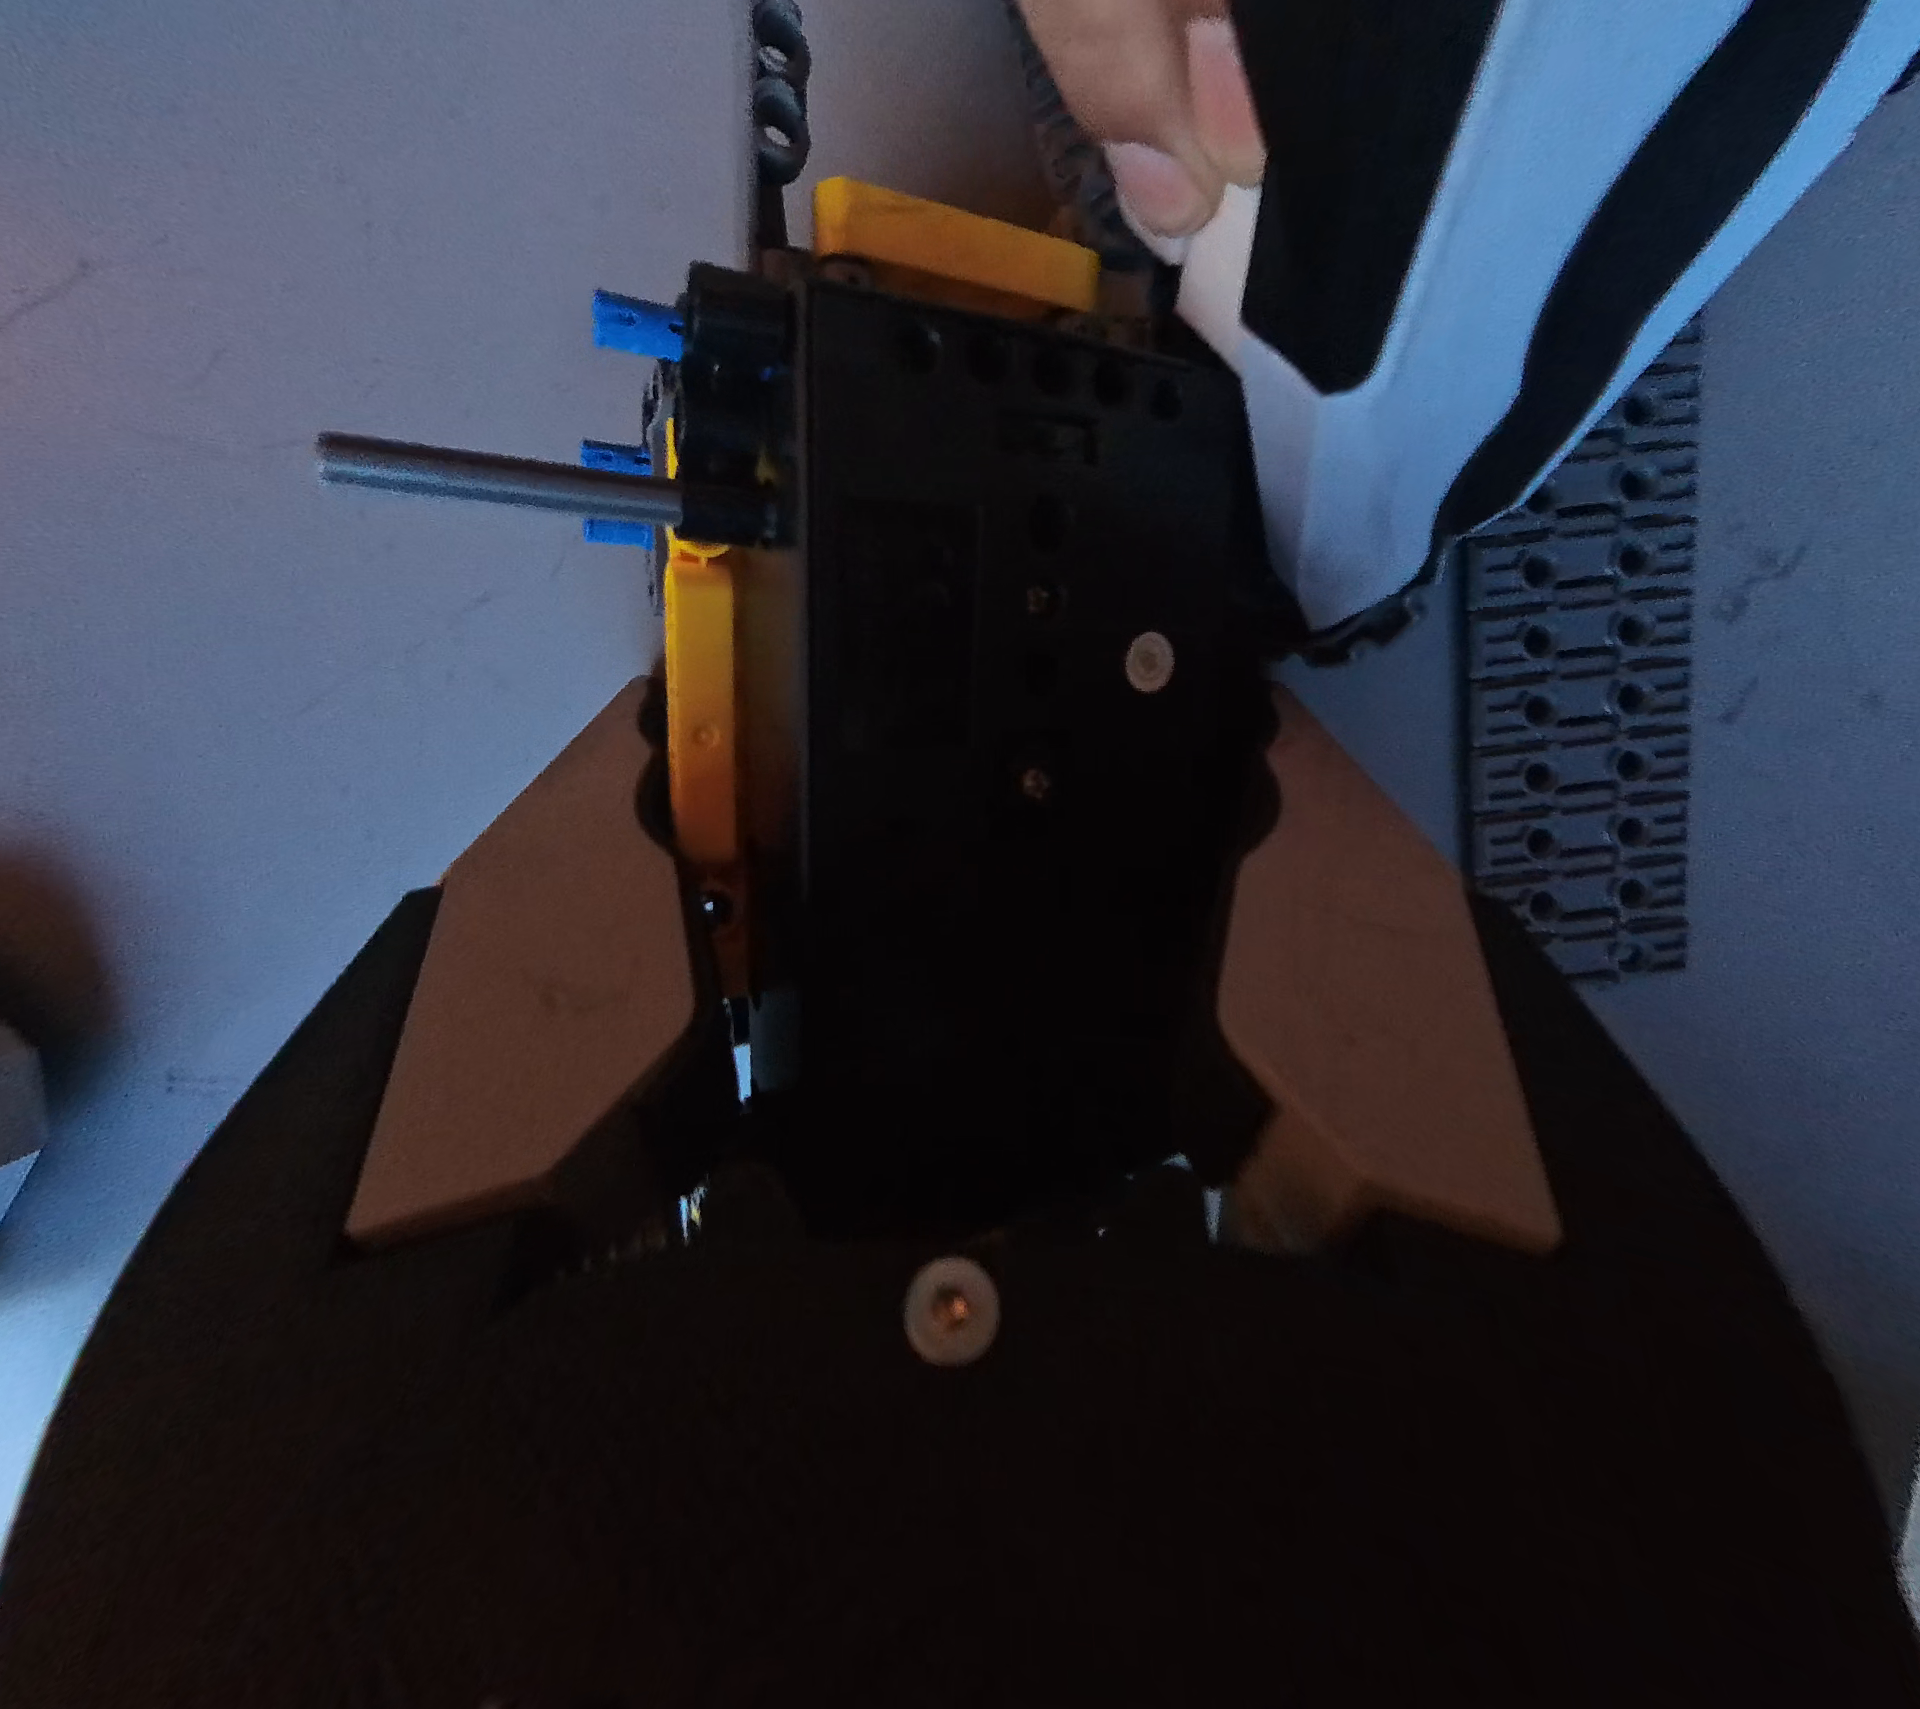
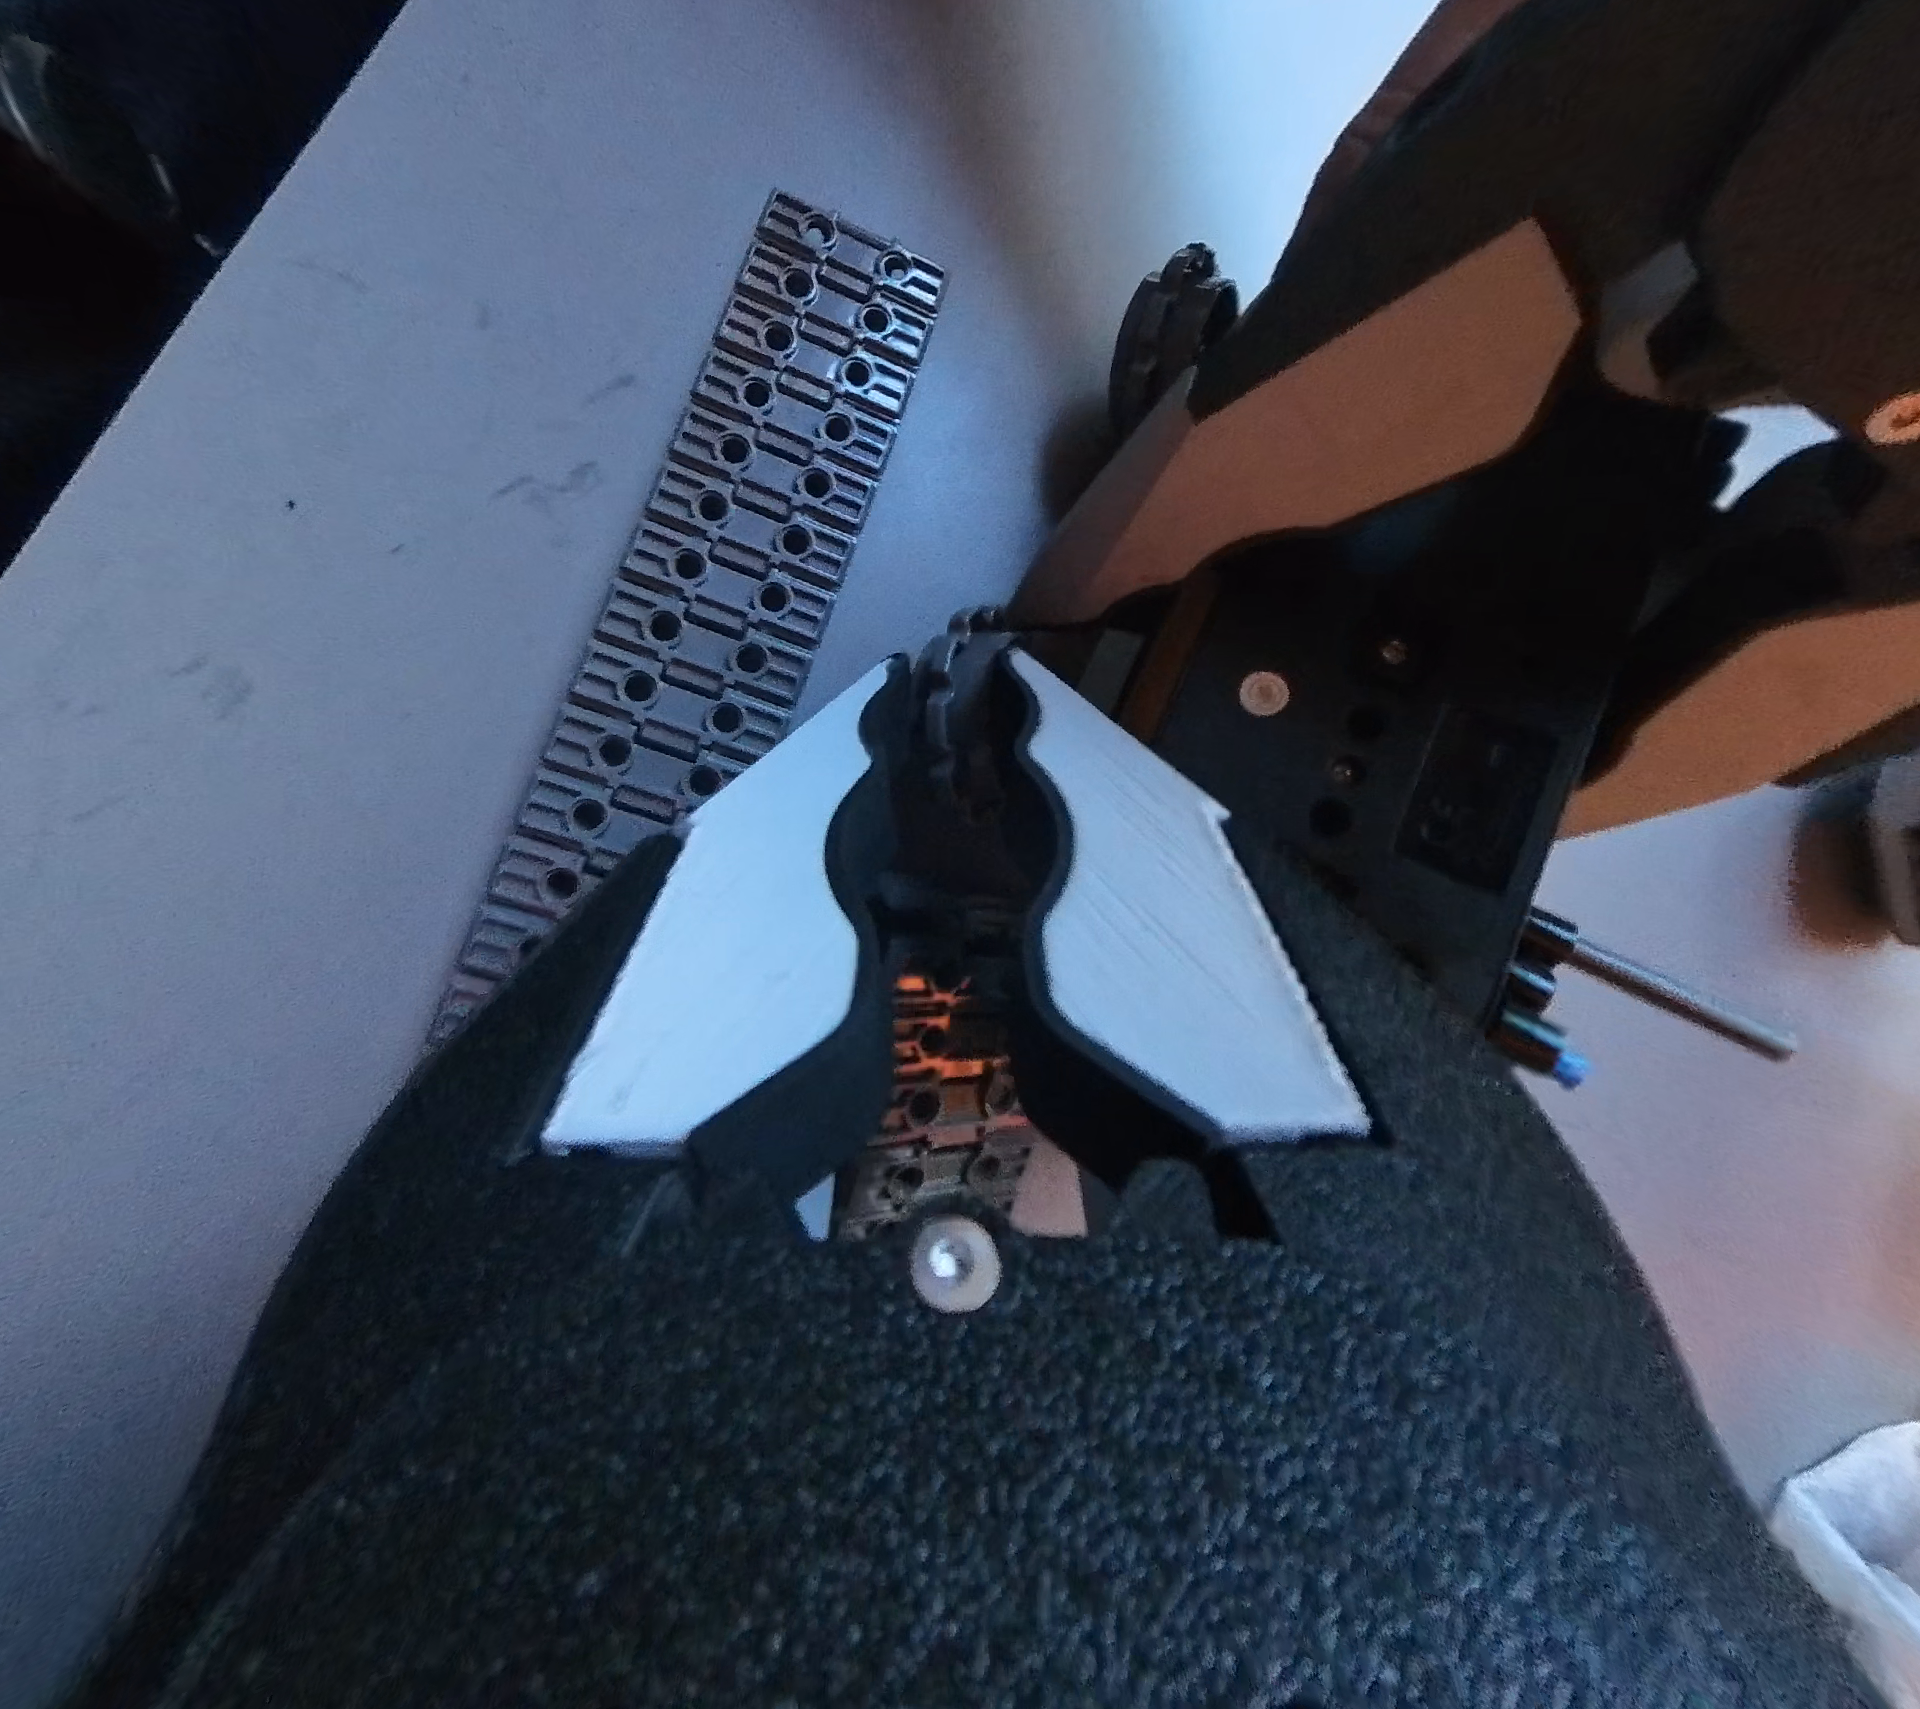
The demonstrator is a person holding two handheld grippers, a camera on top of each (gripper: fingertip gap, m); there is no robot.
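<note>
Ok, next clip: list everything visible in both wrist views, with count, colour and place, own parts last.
block assembly: one, black and yellow, clamped between the left gripper's fingers.
metal axle: one, grey, sticking out of the assembly's side.
connector pins: three show, blue, beside the axle.
toothed track: one, black, pinched between the right gripper's fingers at the assembly's edge.
tread strip: one, grey, lying flat on the table.
table: one, white, under everything.
hand: one, bare, at the assembly's far end.
left gripper: one, black with tan fingers.
right gripper: one, black with white fingers.
</note>
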